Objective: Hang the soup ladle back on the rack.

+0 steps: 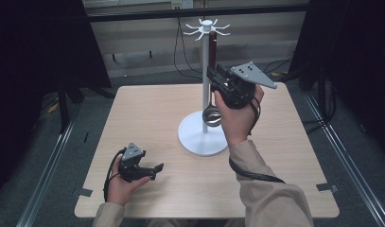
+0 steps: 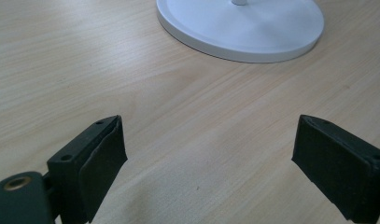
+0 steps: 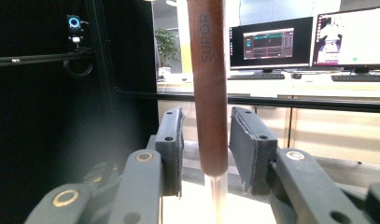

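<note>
Right gripper (image 3: 205,149): jaws stand narrowly apart on either side of the ladle (image 3: 207,88), a gap visible between each pad and the brown handle, so nothing is clamped. Ladle hangs from a hook of the white rack (image 1: 205,85); its long axis is vertical, handle up beside the rack post, bowl (image 1: 212,115) down, just above the round base (image 1: 195,137). Rack stands right of the table (image 1: 147,109) centre, toward the far edge. Judgement: the step in hand is the release after hanging the ladle on the rack; the grip looks let go and the ladle appears to be carried by its hook alone. Next move calls for drawing the right gripper straight back from the handle, without brushing it, so the ladle does not swing or slip off the hook. Left gripper (image 2: 208,168): jaws wide, nothing between them, resting low over the table near its near-left corner, pointed at the base.
</note>
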Demonstrator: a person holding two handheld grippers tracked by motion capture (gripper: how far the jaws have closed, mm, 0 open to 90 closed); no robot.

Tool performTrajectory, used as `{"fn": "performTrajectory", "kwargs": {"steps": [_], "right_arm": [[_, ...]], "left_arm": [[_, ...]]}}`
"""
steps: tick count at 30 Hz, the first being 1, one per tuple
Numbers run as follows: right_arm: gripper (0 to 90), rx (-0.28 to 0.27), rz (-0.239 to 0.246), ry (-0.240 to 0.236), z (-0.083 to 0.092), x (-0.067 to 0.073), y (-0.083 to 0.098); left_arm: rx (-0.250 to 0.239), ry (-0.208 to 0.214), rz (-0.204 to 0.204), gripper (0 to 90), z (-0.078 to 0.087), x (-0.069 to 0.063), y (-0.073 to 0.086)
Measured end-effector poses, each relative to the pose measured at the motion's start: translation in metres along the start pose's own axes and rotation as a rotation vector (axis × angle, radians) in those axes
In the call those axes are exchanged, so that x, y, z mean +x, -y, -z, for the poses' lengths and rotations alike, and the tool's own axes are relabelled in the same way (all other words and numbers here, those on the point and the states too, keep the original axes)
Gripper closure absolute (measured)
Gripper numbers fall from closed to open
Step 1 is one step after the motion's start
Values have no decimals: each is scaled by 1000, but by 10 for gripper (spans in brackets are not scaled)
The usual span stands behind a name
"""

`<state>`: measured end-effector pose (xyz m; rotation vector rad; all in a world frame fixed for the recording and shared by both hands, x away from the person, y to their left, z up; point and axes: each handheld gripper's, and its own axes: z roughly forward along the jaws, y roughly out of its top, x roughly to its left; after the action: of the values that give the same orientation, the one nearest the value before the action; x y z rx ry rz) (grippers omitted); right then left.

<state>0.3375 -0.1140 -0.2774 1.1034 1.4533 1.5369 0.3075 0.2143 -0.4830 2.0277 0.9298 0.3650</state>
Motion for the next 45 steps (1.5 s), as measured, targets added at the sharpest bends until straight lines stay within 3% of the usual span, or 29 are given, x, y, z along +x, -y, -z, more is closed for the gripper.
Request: {"fn": "performTrajectory", "kwargs": {"steps": [6, 14, 21, 26, 32, 45], "right_arm": [[607, -1, -19, 2, 1, -4, 1], [522, 12, 2, 15, 8, -9, 7], [462, 27, 12, -25, 16, -16, 15], [429, 33, 20, -34, 24, -19, 20], [392, 48, 18, -45, 30, -24, 27], [223, 89, 13, -75, 40, -33, 45]], "left_arm": [[2, 2, -2, 93, 0, 0, 1], [7, -5, -2, 93, 2, -1, 2], [-2, -4, 0, 92, 1, -1, 0], [12, 6, -17, 92, 0, -1, 0], [10, -2, -7, 92, 4, -1, 1], [22, -5, -18, 93, 1, -2, 2]]}}
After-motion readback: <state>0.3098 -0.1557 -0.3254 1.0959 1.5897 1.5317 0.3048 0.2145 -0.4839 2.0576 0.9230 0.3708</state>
